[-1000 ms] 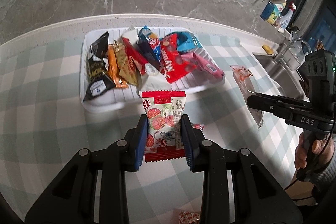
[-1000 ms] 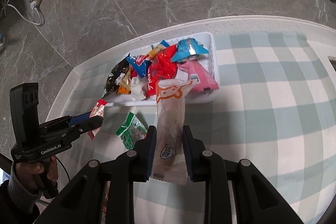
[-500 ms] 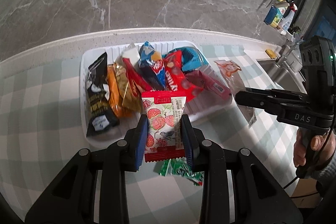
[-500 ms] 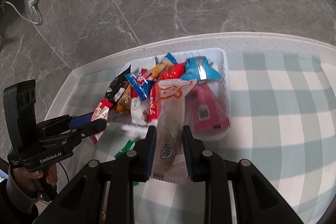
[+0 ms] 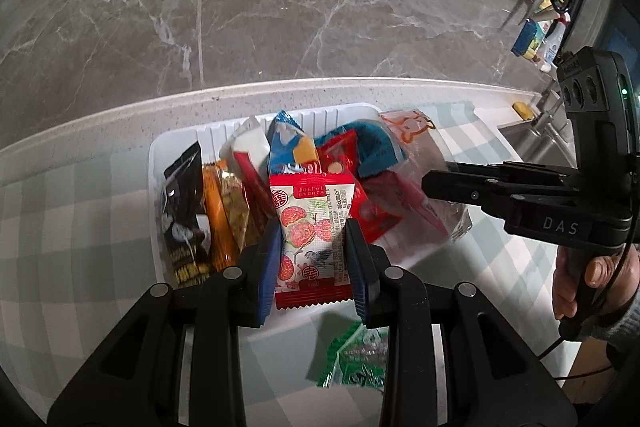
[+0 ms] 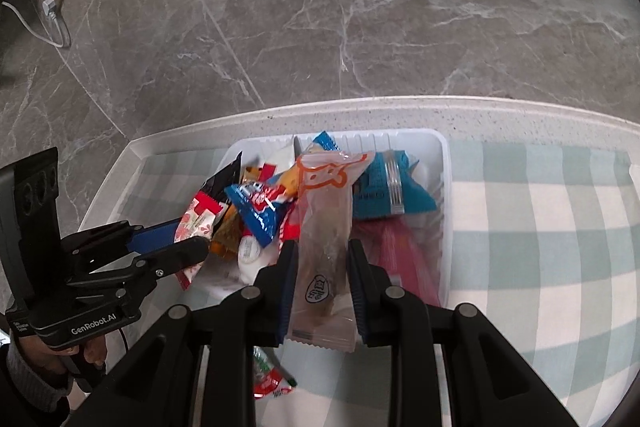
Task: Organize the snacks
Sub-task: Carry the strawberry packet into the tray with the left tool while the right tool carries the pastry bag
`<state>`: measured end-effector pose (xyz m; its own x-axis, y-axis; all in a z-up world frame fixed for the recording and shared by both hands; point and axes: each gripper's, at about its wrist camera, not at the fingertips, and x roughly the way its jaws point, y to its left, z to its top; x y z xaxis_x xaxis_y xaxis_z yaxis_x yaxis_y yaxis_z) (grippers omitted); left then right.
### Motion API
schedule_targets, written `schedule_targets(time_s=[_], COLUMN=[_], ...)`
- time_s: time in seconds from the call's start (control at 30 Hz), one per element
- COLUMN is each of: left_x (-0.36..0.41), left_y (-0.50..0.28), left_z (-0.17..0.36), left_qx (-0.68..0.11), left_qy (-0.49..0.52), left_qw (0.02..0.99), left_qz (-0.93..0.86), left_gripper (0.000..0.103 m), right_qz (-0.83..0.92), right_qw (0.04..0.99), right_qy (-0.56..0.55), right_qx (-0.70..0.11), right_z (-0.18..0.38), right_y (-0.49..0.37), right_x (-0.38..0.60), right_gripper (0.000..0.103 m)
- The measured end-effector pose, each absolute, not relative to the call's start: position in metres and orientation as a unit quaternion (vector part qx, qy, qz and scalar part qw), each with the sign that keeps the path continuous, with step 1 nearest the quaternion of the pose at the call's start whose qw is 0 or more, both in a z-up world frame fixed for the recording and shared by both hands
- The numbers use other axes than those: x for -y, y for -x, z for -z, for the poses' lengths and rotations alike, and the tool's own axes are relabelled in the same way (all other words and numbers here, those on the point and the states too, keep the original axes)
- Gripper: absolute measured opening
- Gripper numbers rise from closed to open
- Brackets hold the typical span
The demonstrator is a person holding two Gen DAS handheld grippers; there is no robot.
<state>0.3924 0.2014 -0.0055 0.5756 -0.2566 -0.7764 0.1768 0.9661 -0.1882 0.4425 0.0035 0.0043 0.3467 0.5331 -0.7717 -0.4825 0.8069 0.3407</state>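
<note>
A white ribbed tray (image 5: 154,163) (image 6: 444,187) at the back of the checked table holds several snack packets. My left gripper (image 5: 312,263) is shut on a red and white strawberry-print packet (image 5: 312,227) and holds it over the tray's near edge. It also shows in the right wrist view (image 6: 192,247), at the tray's left side. My right gripper (image 6: 322,279) is shut on a clear packet with an orange fox print (image 6: 326,227) and holds it over the tray's middle. This packet (image 5: 416,143) and the right gripper (image 5: 436,183) show over the tray's right part in the left wrist view.
A green packet (image 5: 356,359) lies on the green checked cloth (image 6: 540,267) just in front of the tray. A red, white and green packet (image 6: 270,379) lies under my right gripper. A marble wall stands behind the counter edge. A sink (image 5: 536,139) and bottles (image 5: 536,39) are at the far right.
Both grippers have moved forward with their packets, from above the cloth in front of the tray to above the tray itself. Their grips have not changed.
</note>
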Motion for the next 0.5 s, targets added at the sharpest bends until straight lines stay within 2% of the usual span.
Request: schedule_targets(time_s=[0.5], left_x=[-0.199], left_y=[-0.429], left_z=[0.009], left_qx=[-0.444], left_qy=[0.047], left_qw=[0.887], left_qz=[0.118], left_gripper=[0.029], right_qz=[-0.305], right_qw=[0.823], right_qy=[-0.014], right_qx=[-0.479], right_z=[0.005], right_y=[-0.474], right_x=[-0.014], right_gripper=[0.027])
